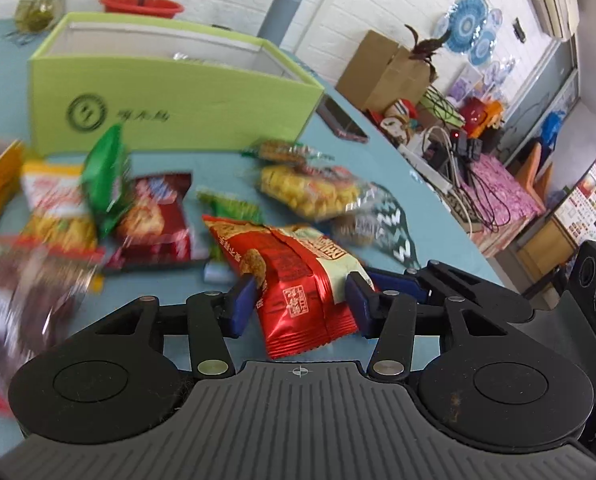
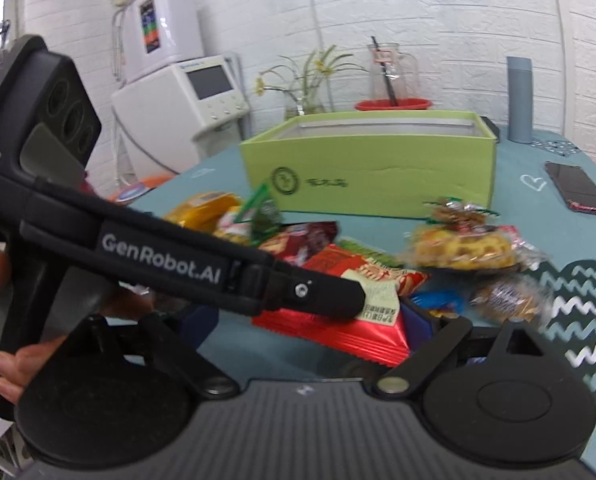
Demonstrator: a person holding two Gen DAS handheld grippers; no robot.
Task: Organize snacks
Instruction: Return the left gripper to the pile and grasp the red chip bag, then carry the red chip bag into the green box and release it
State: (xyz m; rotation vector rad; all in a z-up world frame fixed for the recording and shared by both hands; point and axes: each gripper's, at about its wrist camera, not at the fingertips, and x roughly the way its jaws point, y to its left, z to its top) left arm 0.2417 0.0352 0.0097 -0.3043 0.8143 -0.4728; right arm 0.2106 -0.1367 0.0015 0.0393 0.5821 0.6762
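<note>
Left wrist view: the left gripper [image 1: 301, 300] has its 2 blue pads [image 1: 240, 304] clamped on either side of a shiny red foil snack packet [image 1: 294, 280], which lies on the pale blue tabletop [image 1: 409, 216] with its crimped near end between the pads. Beyond it, loose snacks are scattered in front of an open lime-green cardboard box [image 1: 170, 108]: a dark red crisp bag [image 1: 158, 220], a small green sachet [image 1: 106, 176] standing on edge, a blurred yellow-and-red noodle-style bag [image 1: 58, 208], a clear bag of yellow puffed pieces [image 1: 309, 192] and a small clear-wrapped brown biscuit pack [image 1: 286, 150] just behind it. A dark phone in a red case [image 1: 339, 120] lies to the right of the box. A grey cylindrical flask [image 1: 282, 12] and a red plastic basin [image 1: 142, 4] stand behind the box. The right gripper's [image 1: 401, 284] blue fingers sit just beside the packet's right edge.

Right wrist view: the left gripper's black body [image 2: 158, 256], marked GenRobot.AI and held by a person's hand [image 2: 6, 364], crosses the frame and reaches the same red packet [image 2: 337, 332]. The right gripper's [image 2: 309, 320] blue pads [image 2: 415, 320] stand wide apart, with the packet's corner at the right pad; whether they touch cannot be told. The green box [image 2: 377, 168] stands behind the pile, and a clear-wrapped brown cake [image 2: 505, 296] lies on a dark green heart-shaped mat [image 2: 577, 312].
</note>
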